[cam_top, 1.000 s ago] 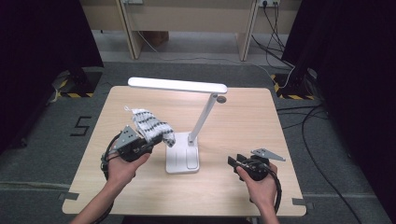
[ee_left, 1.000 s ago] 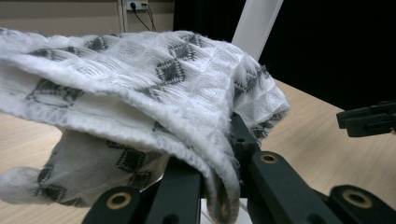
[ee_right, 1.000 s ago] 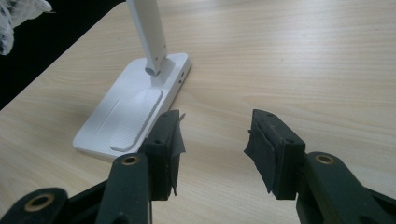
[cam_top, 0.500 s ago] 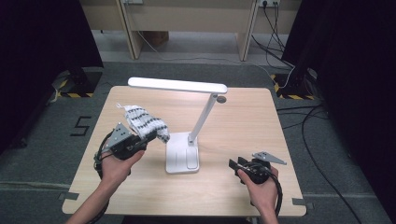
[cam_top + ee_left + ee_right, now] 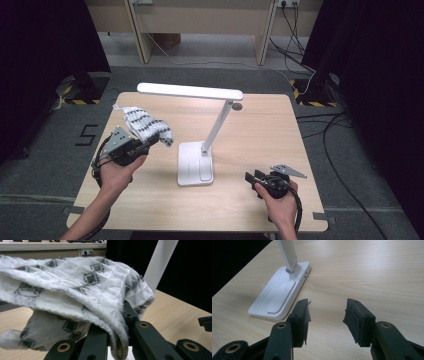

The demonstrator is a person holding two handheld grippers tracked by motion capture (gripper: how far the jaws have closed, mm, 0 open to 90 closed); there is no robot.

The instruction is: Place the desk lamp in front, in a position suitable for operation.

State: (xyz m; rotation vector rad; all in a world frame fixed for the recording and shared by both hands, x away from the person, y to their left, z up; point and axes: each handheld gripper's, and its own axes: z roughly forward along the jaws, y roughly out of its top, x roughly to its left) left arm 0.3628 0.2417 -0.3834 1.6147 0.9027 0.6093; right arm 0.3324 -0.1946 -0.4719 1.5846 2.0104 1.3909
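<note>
Holding the white waffle-weave cloth with its dark grey diamond pattern (image 5: 146, 126), the left gripper (image 5: 150, 145) has its jaws pinched together on a fold of the fabric; in the left gripper view the cloth (image 5: 82, 290) bulges over and around the black jaws and hangs off both sides. It is raised above the pale wooden table (image 5: 260, 125), to the left of the white desk lamp (image 5: 200, 130), whose flat rectangular base (image 5: 196, 163) sits near the table's middle and whose long light bar reaches out over the cloth's side.

The step in hand looks like carrying the cloth to the lamp to wipe it. To do it well, keep the pinch firm so the fold does not slip, and bring a broad loose part of the cloth, not the hard jaw tips, against the lamp's surface. The lamp is light and top-heavy by the look of it, so press gently and stroke along the bar or arm, not across. The right gripper (image 5: 251, 178), its jaws standing apart and holding nothing, rests low near the base's right side; in its own view the base (image 5: 279, 293) lies just ahead, well placed to steady it if the lamp shifts.

Against the frame half a second ago, the left hand has drawn slightly back toward the person and the cloth sits a little lower, while the right gripper has barely moved.
</note>
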